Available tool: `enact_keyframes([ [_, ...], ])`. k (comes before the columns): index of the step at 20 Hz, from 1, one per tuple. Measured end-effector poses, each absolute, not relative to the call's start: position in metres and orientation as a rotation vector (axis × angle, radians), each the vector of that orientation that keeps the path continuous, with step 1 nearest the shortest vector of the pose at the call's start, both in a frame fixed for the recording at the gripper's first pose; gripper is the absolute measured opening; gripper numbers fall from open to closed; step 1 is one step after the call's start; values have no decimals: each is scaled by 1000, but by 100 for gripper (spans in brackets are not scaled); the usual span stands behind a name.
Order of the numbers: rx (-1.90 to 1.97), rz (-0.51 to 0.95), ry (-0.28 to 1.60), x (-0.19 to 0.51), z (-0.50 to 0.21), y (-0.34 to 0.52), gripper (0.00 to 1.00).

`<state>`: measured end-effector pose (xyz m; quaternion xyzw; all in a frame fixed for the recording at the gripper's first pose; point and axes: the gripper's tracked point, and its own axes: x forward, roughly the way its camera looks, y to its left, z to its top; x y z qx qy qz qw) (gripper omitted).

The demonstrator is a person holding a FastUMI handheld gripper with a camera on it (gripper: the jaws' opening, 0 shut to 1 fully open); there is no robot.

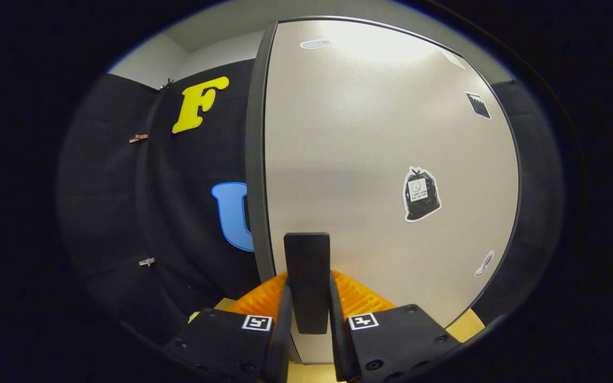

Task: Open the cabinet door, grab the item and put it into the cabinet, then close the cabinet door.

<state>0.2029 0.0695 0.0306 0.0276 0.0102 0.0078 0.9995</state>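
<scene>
**Claw on the handle, door stage under way**

My claw (309,314) pinches the upright black bar handle (307,266) of the pale grey matte cabinet door (370,159), orange ribbed fingers (359,298) pressed on both sides. I judge this the opening or closing stage; which, I cannot tell. The cabinet's inside and the item are hidden behind the door. Pale wooden bench (469,325) lies below.
</scene>
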Motion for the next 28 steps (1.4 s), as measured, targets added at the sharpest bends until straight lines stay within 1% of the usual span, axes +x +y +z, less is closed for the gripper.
enact_keyframes([
  [1, 50, 18, 21, 201, 30, 69, 37],
  [3, 88, 31, 16, 201, 31, 67, 31],
  [4, 91, 41, 13, 199, 32, 70, 24],
  [6, 79, 55, 17, 199, 31, 71, 18],
  [7, 76, 66, 15, 196, 33, 71, 13],
  [15, 87, 107, 18, 167, 38, 72, 13],
  [21, 73, 146, 28, 121, 36, 57, 12],
  [28, 70, 225, 21, 75, 32, 31, 12],
])
